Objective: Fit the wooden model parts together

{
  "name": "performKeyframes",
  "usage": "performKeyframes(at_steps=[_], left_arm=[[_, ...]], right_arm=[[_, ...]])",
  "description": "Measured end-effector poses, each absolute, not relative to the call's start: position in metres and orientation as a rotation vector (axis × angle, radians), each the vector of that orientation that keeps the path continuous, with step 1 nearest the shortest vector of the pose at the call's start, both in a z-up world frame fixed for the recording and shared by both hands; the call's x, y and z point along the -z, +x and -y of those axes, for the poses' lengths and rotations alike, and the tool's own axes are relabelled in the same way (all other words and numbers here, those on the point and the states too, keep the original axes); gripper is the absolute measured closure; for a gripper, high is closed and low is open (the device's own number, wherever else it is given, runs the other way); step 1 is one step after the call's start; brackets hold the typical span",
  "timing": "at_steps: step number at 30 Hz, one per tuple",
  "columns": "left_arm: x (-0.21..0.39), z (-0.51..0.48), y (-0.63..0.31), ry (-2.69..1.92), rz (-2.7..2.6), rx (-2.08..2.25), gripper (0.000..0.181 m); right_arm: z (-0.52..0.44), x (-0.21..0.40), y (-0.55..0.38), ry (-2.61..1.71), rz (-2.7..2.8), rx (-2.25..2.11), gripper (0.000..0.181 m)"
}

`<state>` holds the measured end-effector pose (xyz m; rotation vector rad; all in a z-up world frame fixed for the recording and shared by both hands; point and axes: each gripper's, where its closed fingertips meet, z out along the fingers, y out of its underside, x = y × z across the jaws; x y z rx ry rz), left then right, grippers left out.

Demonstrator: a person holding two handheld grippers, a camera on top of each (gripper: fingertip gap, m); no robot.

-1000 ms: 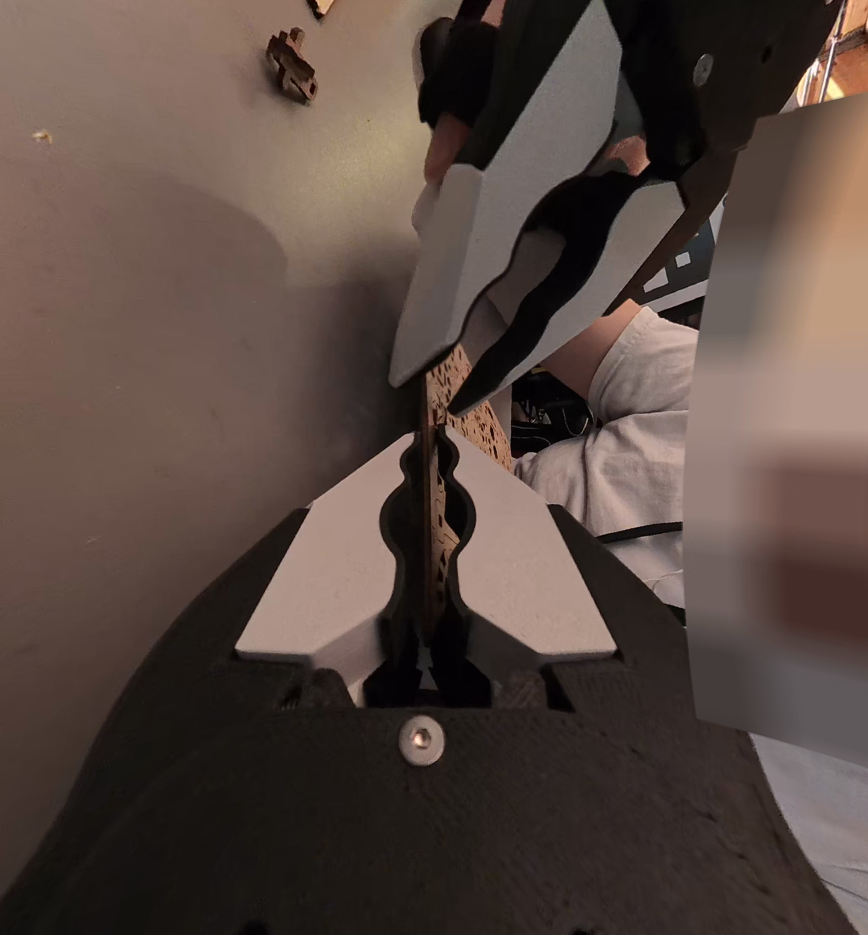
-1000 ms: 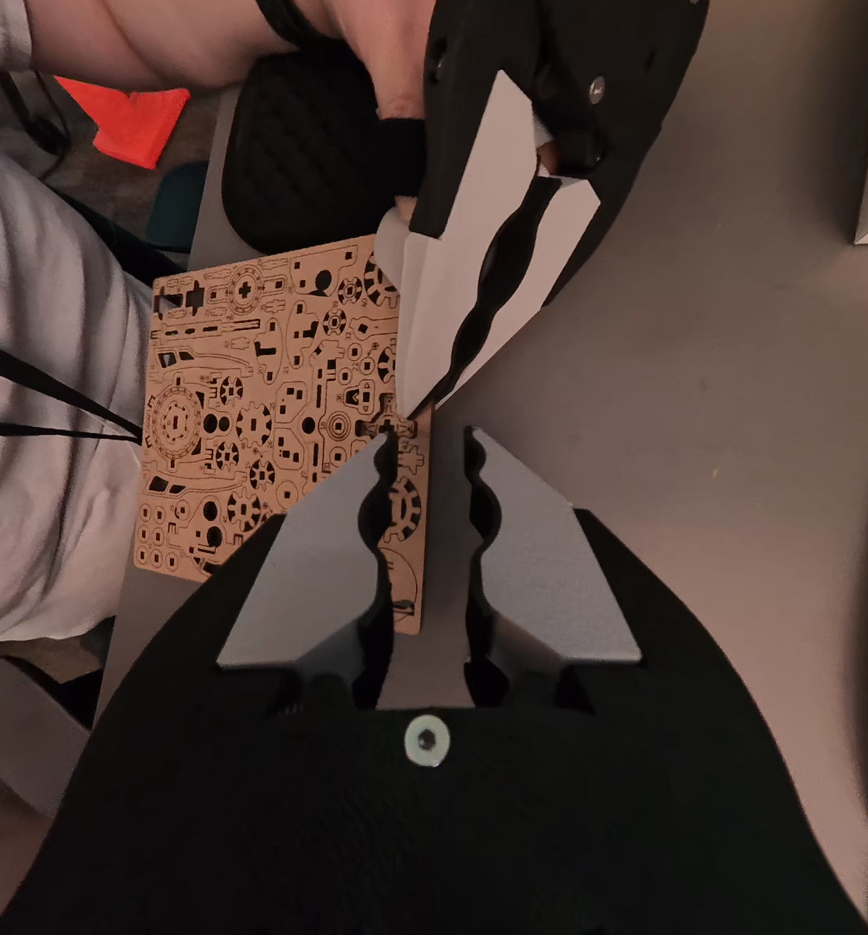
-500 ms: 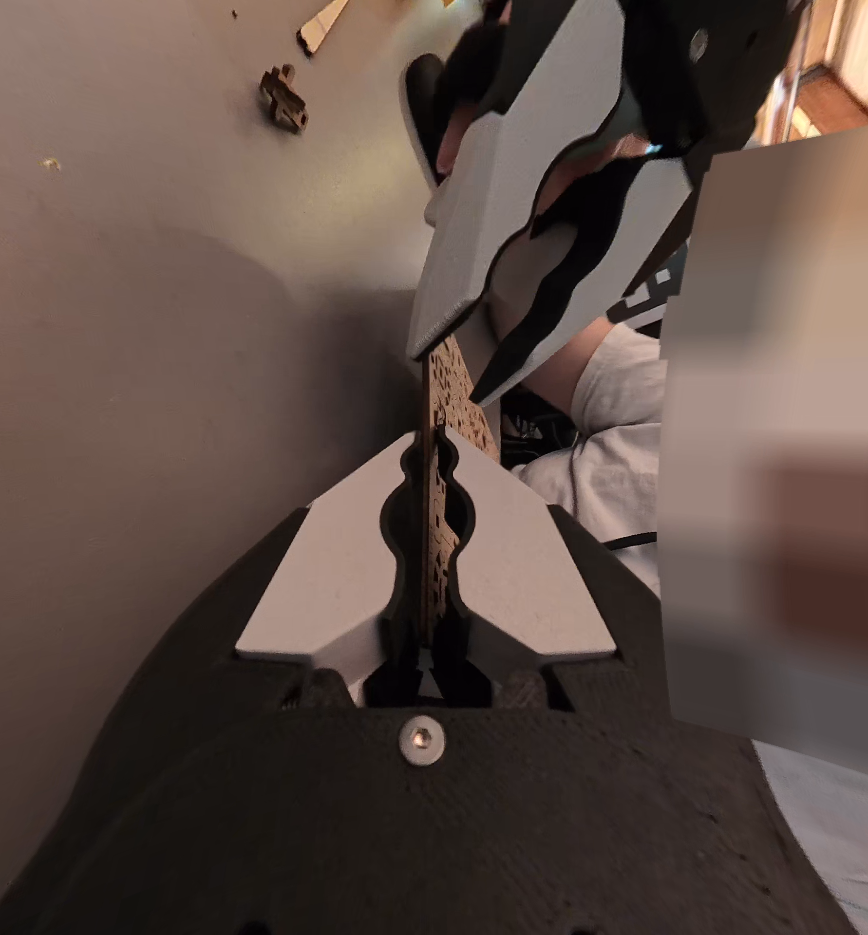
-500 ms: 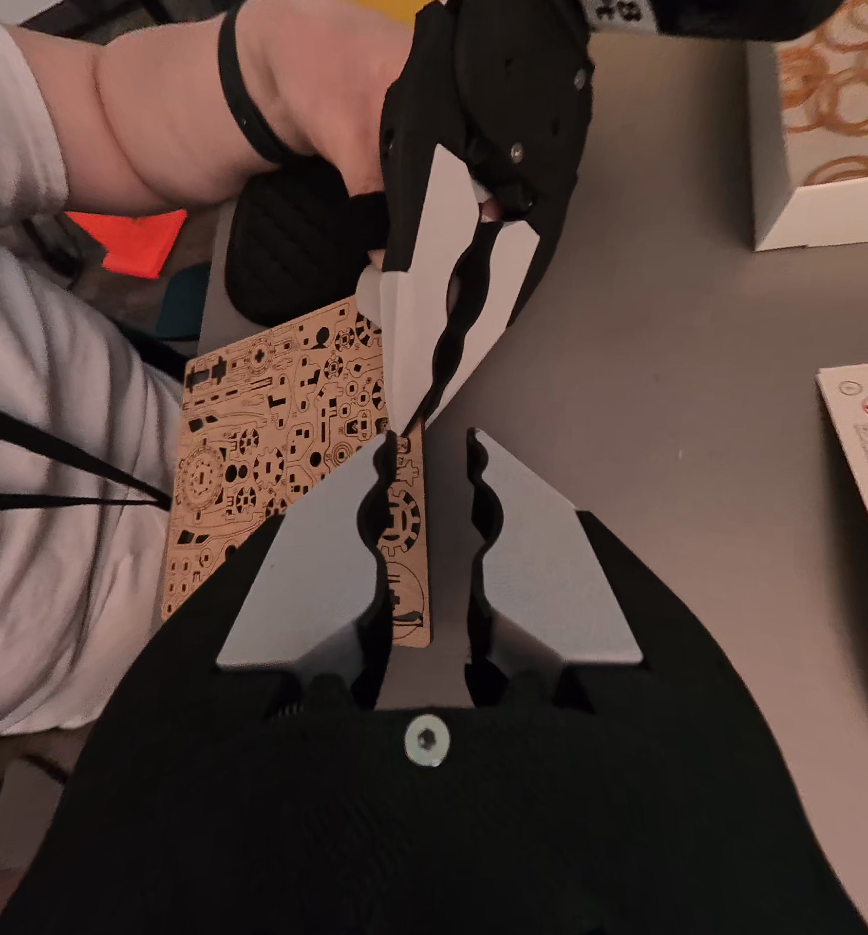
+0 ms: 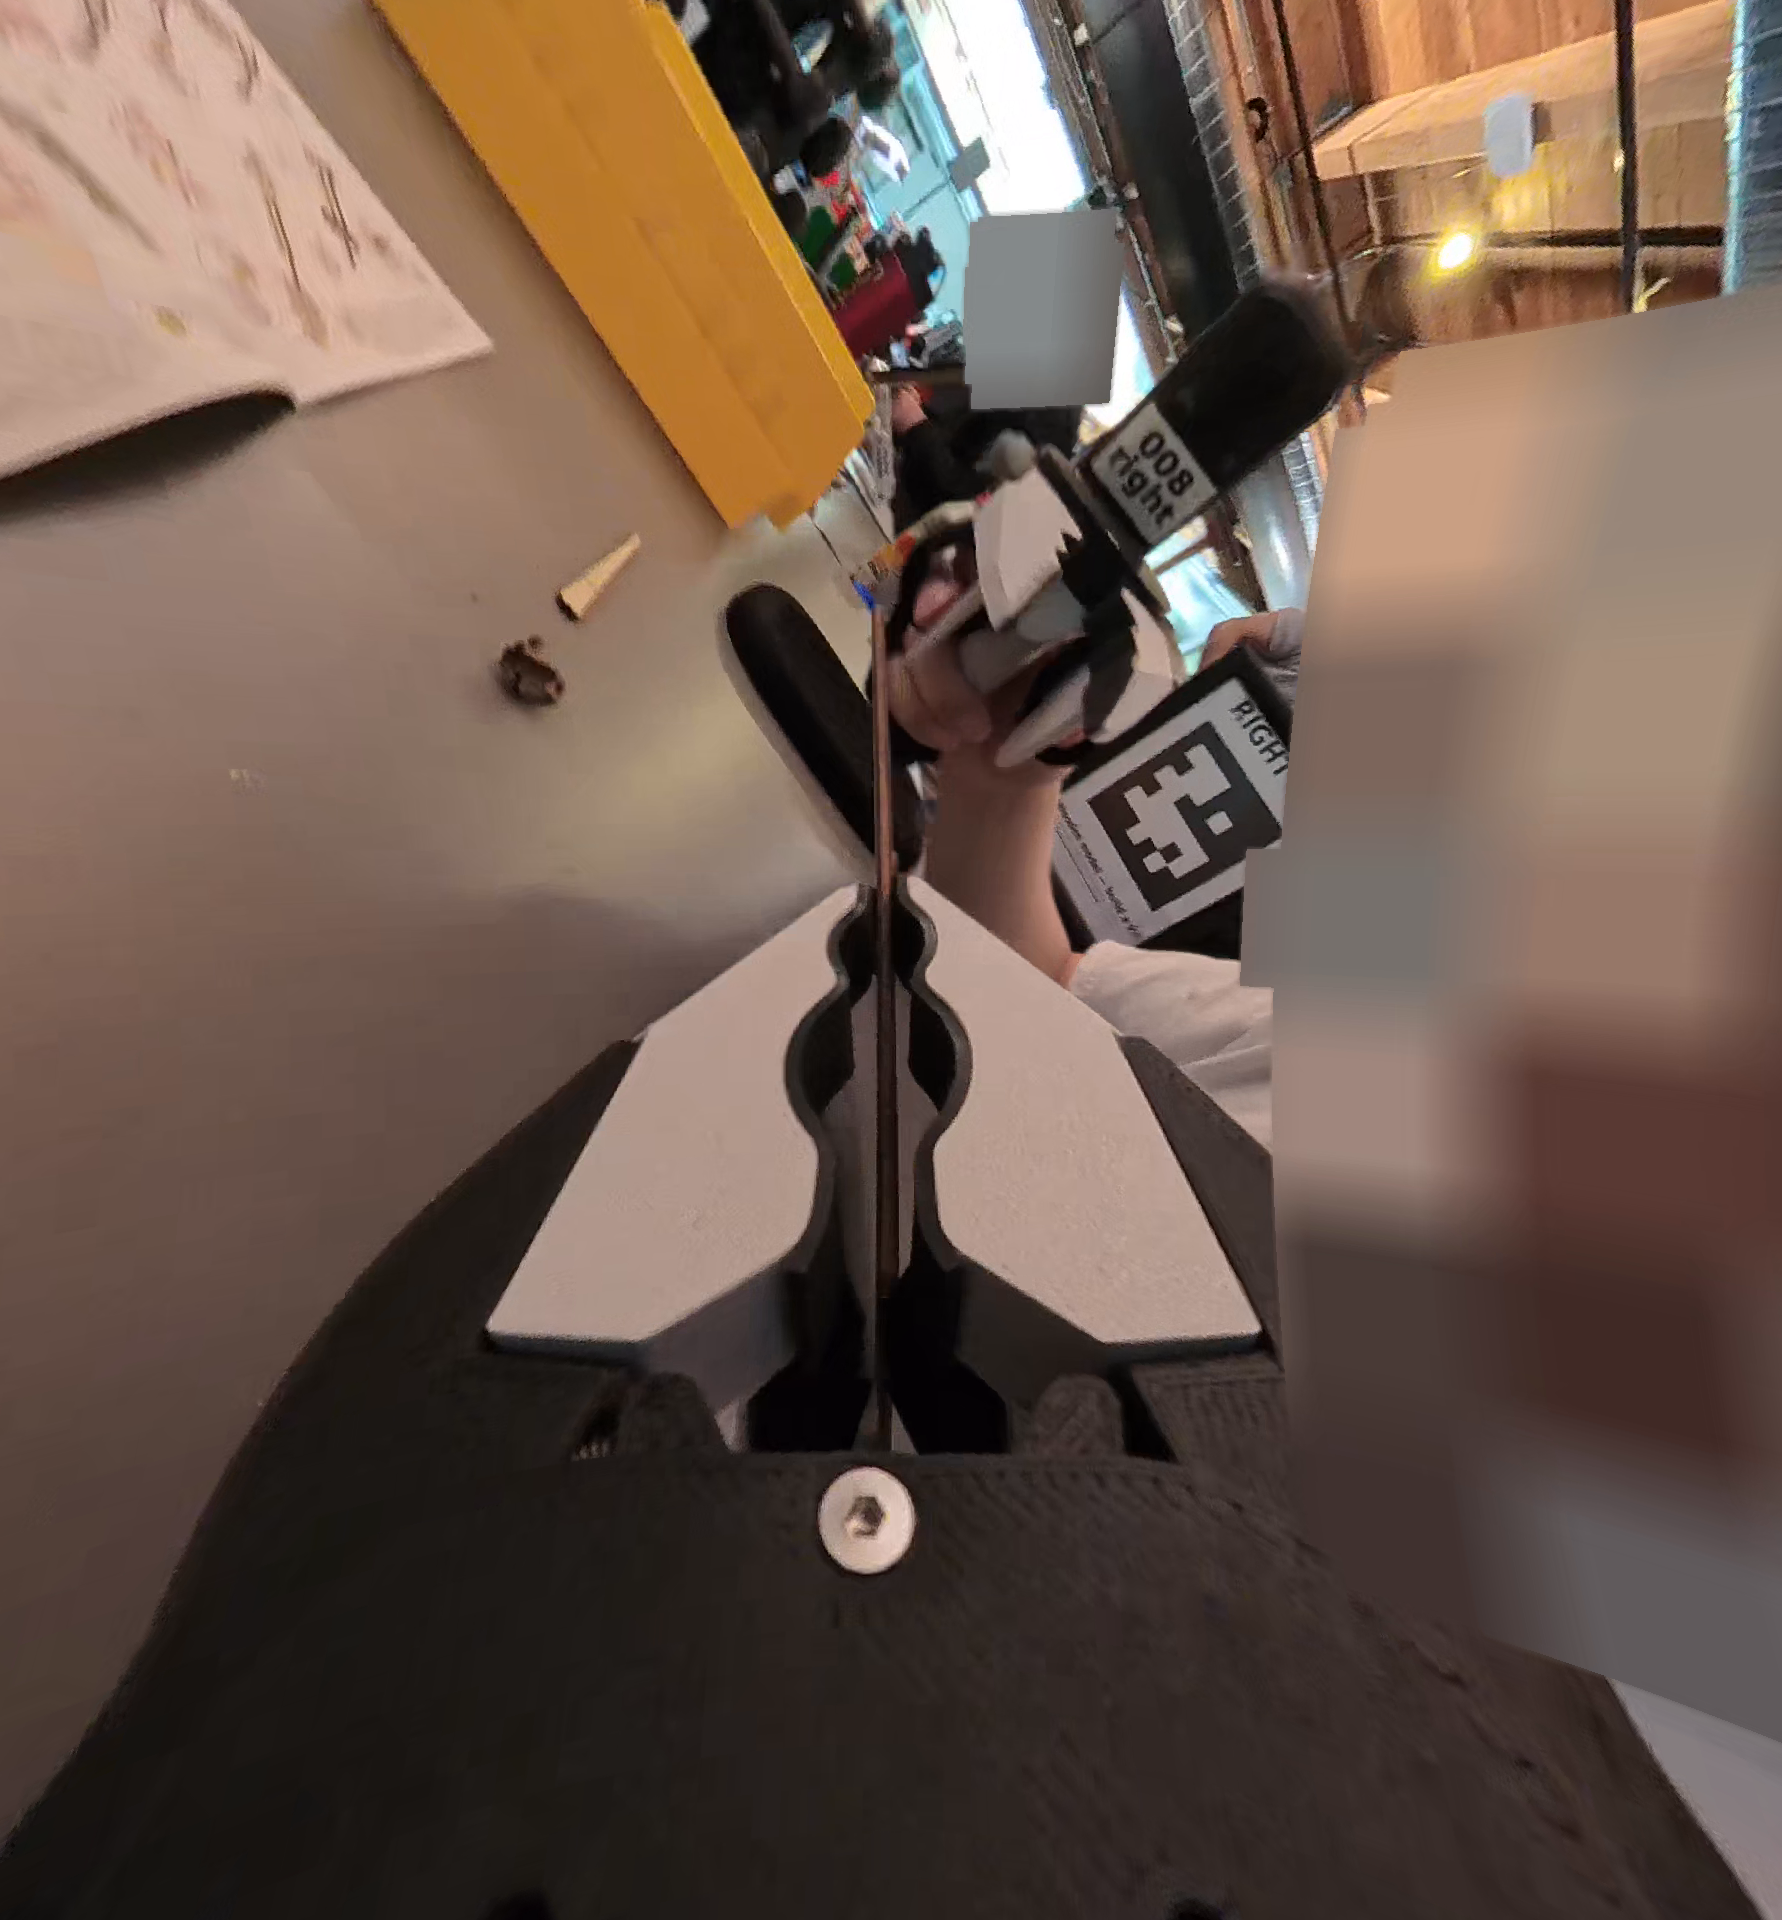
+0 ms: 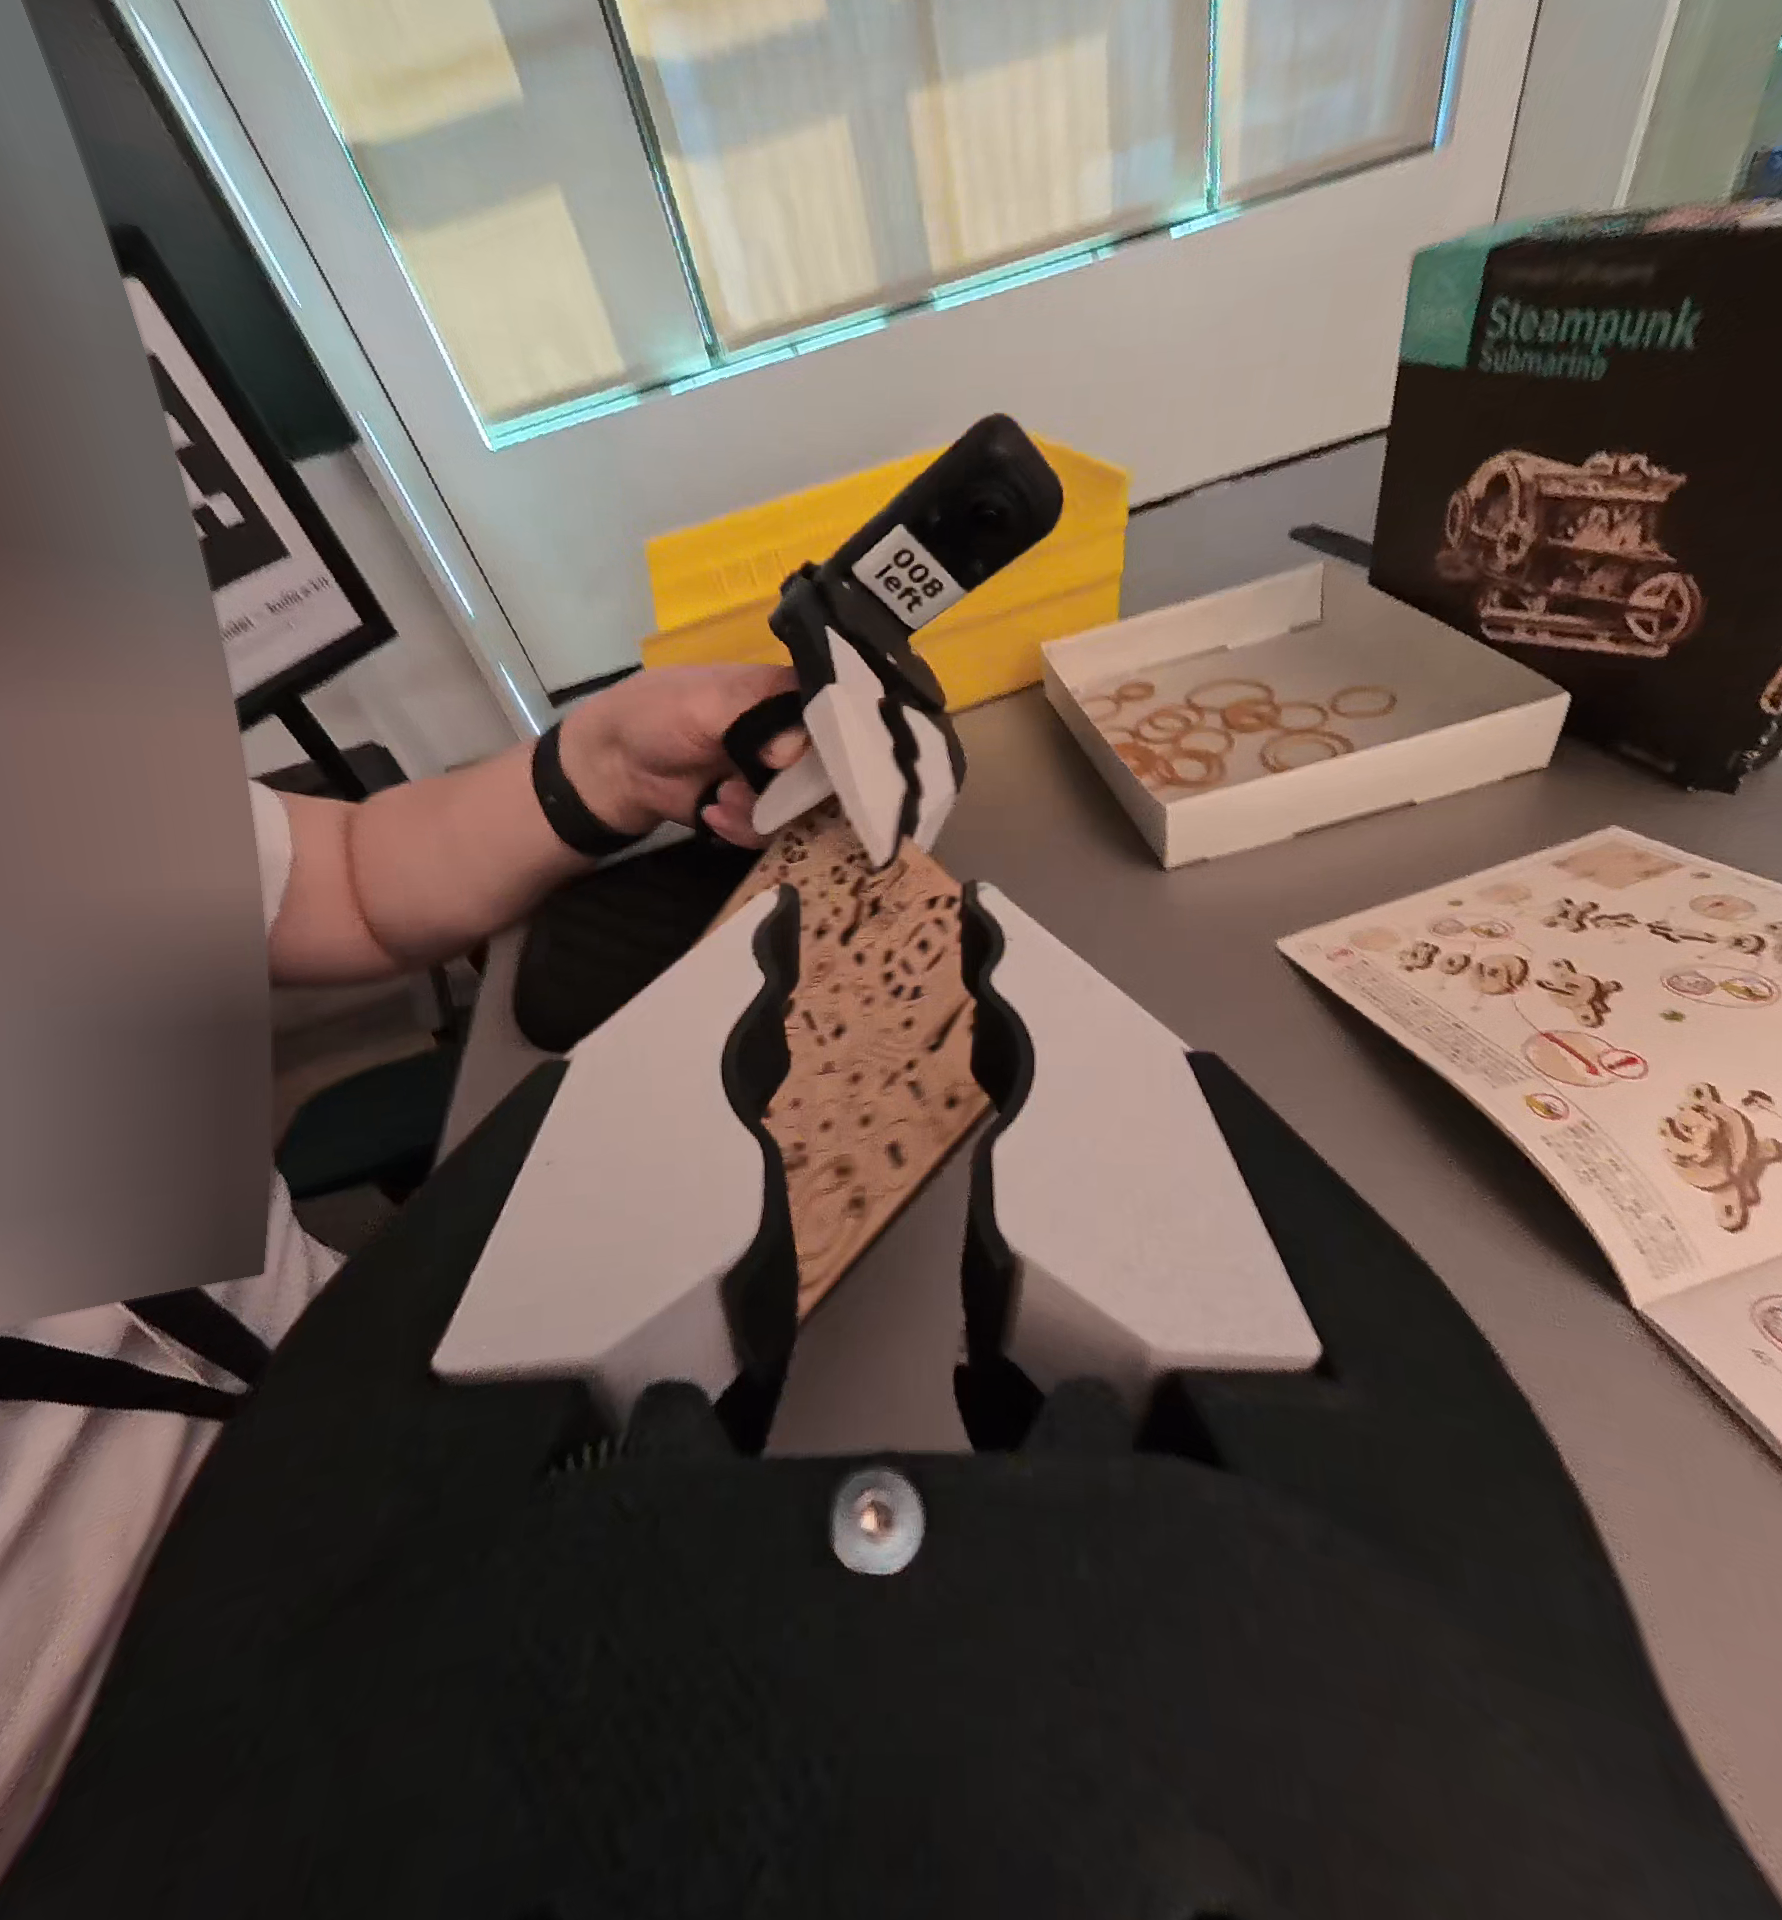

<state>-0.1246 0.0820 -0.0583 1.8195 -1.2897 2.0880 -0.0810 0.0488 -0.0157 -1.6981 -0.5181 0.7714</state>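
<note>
The left gripper [image 5: 882, 904] is clamped on the wooden parts sheet [image 6: 871, 1049], a thin laser-cut board that is held in the air above the near edge of the grey table [image 5: 243, 935]. In the left wrist view the sheet shows only as a dark edge line between the two white fingers [image 5: 679, 1164], so it is gripped flat, probably to keep it steady while a piece is pressed out. The right gripper [image 6: 876, 904] has its jaws apart, with the sheet showing in the gap between them; whether the fingers touch the wood is hard to say from here.

The right wrist view shows what the other view cannot: the cut pattern on the face of the sheet, the instruction leaflet [image 6: 1593, 1039] on the right, a white tray [image 6: 1365, 790] with thin wooden rings [image 6: 1230, 727] further away, the dark kit box [image 6: 1614, 499] behind it and a yellow bin [image 6: 721, 582] at the far edge. The left wrist view adds two small loose pieces [image 5: 554, 644] lying on the table, well apart from the sheet. Fitting has not begun yet, it seems; parts must first leave the sheet.
</note>
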Motion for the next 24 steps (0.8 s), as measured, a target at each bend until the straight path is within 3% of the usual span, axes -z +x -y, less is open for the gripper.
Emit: performKeyframes(at_steps=[1,12,18,24], left_arm=[[0.052,-0.085,-0.125,1.846,1.329,-2.113,0.181],[-0.009,-0.089,-0.133,2.09,1.838,-2.325,0.181],[-0.01,-0.094,-0.14,2.246,1.662,-2.42,0.181],[-0.009,-0.096,-0.157,2.308,1.384,-2.568,0.181]], right_arm=[[-0.045,0.011,-0.082,-1.681,0.503,-0.764,0.151],[-0.018,-0.001,-0.096,-1.703,0.501,-0.49,0.153],[-0.026,-0.009,-0.134,-1.646,0.412,-0.671,0.149],[-0.04,0.008,-0.134,-1.659,0.348,-0.587,0.144]])
